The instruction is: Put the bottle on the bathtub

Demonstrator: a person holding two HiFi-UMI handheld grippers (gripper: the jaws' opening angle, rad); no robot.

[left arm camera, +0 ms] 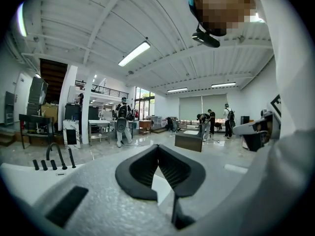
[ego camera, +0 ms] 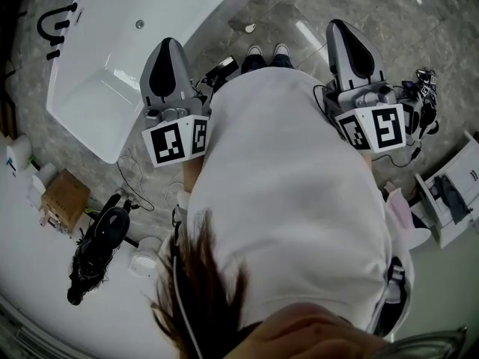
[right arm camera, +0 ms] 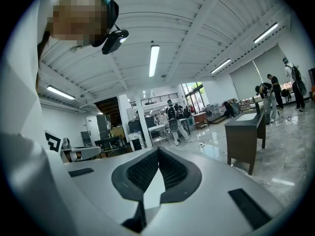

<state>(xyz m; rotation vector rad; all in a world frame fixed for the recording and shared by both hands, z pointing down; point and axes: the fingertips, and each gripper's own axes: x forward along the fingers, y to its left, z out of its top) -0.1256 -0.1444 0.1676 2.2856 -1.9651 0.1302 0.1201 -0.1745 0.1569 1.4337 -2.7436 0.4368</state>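
As torso (ego camera: 299,200) blocks floor (ego camera: 359,6), bathtub (ego camera: 112,58) cropped.

Left gripper (left arm camera: 158,147) (jaws together), empty

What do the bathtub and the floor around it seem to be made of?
Bathtub: smooth, glossy white, probably acrylic or enamelled; its surface is even, with soft highlights. Floor: polished grey stone or stone-look tile; it shows pale veining and bright reflections of the ceiling lights.

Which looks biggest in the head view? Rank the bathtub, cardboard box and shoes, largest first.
1. bathtub, by far the largest.
2. cardboard box.
3. shoes, partly hidden, so this last place is less sure.
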